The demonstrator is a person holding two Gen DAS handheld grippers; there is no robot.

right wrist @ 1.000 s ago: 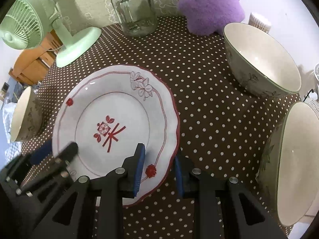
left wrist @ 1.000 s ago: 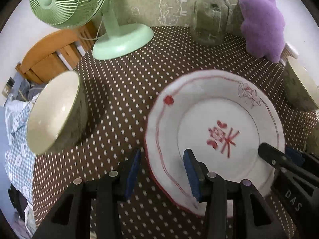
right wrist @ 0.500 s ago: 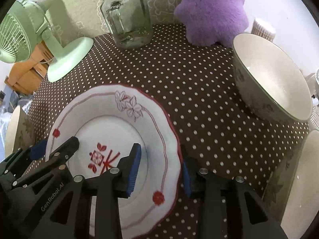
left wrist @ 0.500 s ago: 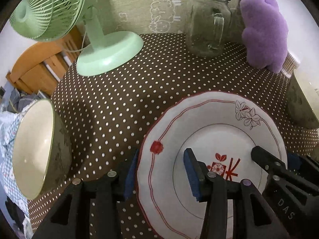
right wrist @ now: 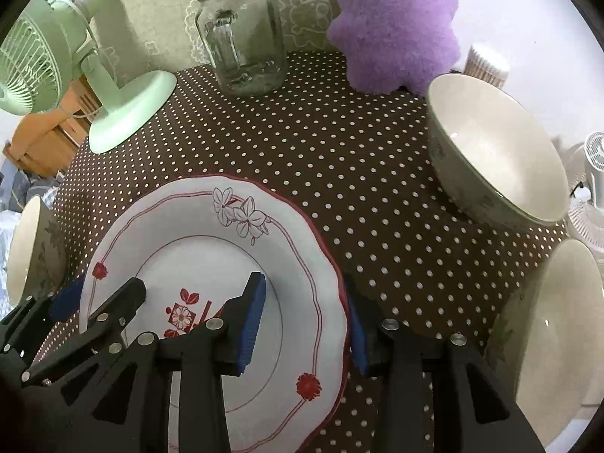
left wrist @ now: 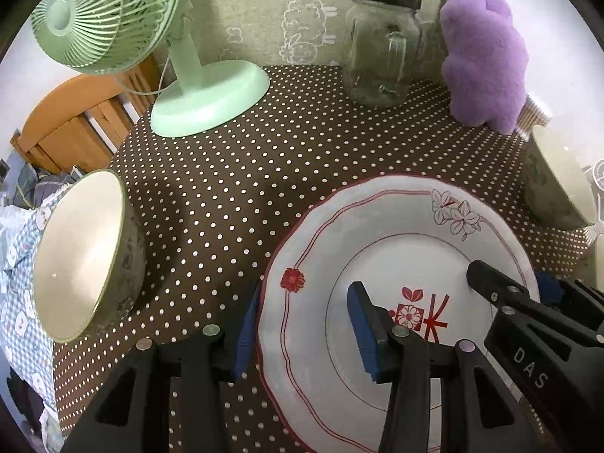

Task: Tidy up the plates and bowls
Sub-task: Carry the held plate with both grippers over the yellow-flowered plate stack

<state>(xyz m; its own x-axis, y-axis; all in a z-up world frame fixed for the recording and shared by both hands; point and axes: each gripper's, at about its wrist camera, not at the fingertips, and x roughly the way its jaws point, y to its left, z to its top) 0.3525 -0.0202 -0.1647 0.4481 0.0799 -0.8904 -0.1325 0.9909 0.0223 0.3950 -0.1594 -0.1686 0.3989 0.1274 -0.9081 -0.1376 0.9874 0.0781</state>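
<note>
Landmark is the plate (left wrist: 396, 249), white with red trim, lying on the dotted tablecloth (left wrist: 264, 158). Left gripper (left wrist: 302, 324) straddles the plate's left rim, one blue pad over the plate's inside, the other outside and below the rim; jaws apart, pads not visibly pressing. Right gripper (right wrist: 302, 321) straddles the plate's right rim the same way, one pad above the plate's inside, the other outside the edge, jaws apart with the rim between them; cannot tell if either pad touches. Whether the plate is lifted off the cloth cannot be told. Left of the plate, near the table edge, a bowl (left wrist: 83, 260) sits apart from it. Right of the plate are two more bowls: one close at the right edge (right wrist: 551, 339), one farther back (right wrist: 494, 147), both apart from the plate. Behind the plate, well apart: green fan (left wrist: 204, 102) at back left, glass jar (left wrist: 381, 45) with black lid at back centre, purple plush (left wrist: 487, 60) at back right, just beside the far right bowl.
</note>
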